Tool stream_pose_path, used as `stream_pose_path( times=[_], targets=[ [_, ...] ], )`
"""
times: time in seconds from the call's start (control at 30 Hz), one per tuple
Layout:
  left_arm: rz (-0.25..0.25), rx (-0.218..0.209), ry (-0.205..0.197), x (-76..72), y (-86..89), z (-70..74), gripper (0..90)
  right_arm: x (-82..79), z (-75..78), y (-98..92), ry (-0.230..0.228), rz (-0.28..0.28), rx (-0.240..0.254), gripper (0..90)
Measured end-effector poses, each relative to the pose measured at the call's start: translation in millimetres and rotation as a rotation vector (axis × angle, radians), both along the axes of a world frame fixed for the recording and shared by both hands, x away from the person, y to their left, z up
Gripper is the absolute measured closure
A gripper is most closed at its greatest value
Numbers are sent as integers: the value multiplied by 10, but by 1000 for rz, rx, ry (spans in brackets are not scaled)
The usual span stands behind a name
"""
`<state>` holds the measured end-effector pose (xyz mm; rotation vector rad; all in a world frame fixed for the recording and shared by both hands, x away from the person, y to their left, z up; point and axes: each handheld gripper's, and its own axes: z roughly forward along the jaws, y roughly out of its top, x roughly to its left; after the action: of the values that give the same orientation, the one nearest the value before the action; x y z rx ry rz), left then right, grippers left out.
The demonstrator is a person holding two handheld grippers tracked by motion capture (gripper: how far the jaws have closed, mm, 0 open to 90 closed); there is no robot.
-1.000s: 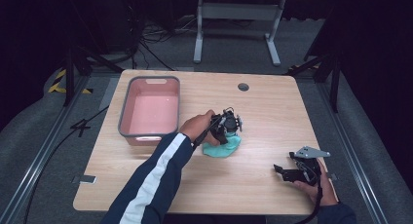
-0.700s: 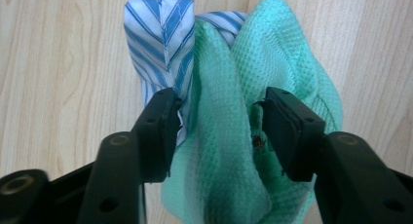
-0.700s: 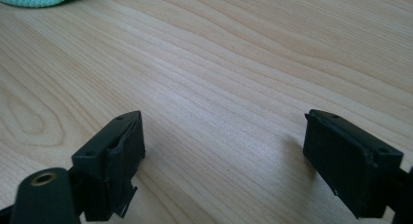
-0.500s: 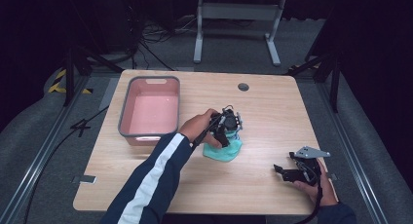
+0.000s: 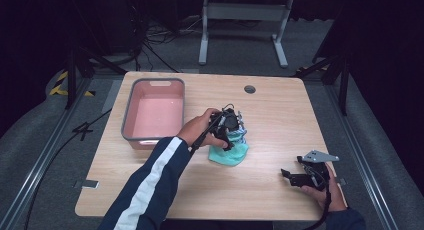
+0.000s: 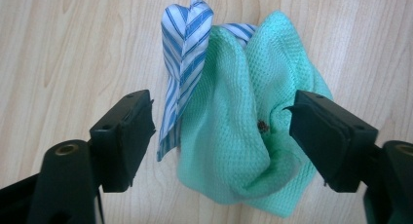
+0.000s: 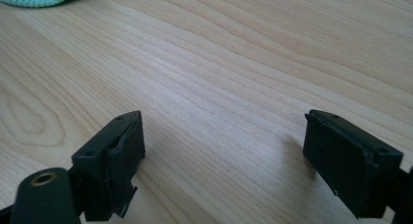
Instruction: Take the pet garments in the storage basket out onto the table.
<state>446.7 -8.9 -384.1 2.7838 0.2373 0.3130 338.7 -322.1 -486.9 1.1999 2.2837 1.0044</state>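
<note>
As jaws have just been opening, left claw [image 6: 221, 131] wide | green cloth [image 6: 243, 136] between, unpressed | striped cloth [image 6: 182, 63] alongside

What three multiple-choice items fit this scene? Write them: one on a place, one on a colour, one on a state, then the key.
1. Where does the bin stand?
A. On the table's left part, as the high view shows it
B. At its right edge
C. On the floor

2. What colour is the waffle cloth?
A. Red
B. Green
C. Black

3. How is the left gripper set over the cloths?
A. Shut on the green cloth
B. Open, fingers on either side, not pressing
C. Shut on the striped cloth

Key: 1 A, the pink bin sits left of the cloths in the high view. 2 B, the left gripper view shows it mint green. 3 B, the jaws have just been opening and both pads stand clear of the cloth pile between them.
</note>
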Motion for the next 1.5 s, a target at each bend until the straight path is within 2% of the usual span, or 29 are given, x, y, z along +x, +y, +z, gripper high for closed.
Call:
stream_pose_path(
  times=[0.1,0.2,0.3,0.43,0.53,0.7,0.8,0.83,1.1,1.23,1.27,1.3,1.4,1.5],
  targets=[
    [-4,-7,-18,-49,34,35,242,0,0,0,0,0,0,156],
    [-16,18,-41,-106,78,75,246,0,0,0,0,0,0,156],
    [-11,19,-63,-143,143,127,248,0,0,0,0,0,0,156],
    [-20,6,-64,-211,227,183,246,0,0,0,0,0,0,156],
    [-34,18,-71,-281,294,201,247,0,0,0,1,0,1,156],
    [-42,-8,-79,-388,439,203,241,1,0,-1,1,1,1,156],
    [-45,-17,-65,-438,528,204,231,1,0,-1,1,1,1,156],
    [-48,-20,-76,-466,575,200,231,1,0,-1,1,1,1,156],
    [-29,-25,-103,-639,821,165,233,1,0,-1,1,1,1,156],
    [-25,-8,-113,-729,975,167,210,1,0,-1,1,1,1,156],
    [-14,-13,-122,-754,1019,160,212,1,0,-1,1,1,1,156],
    [-2,-14,-115,-787,1085,152,212,1,0,-1,1,1,1,156],
    [2,-2,-119,-836,1200,128,211,1,0,-1,2,0,1,156],
    [28,-19,-122,-898,1318,81,211,2,0,-1,1,1,1,156]
  ],
)
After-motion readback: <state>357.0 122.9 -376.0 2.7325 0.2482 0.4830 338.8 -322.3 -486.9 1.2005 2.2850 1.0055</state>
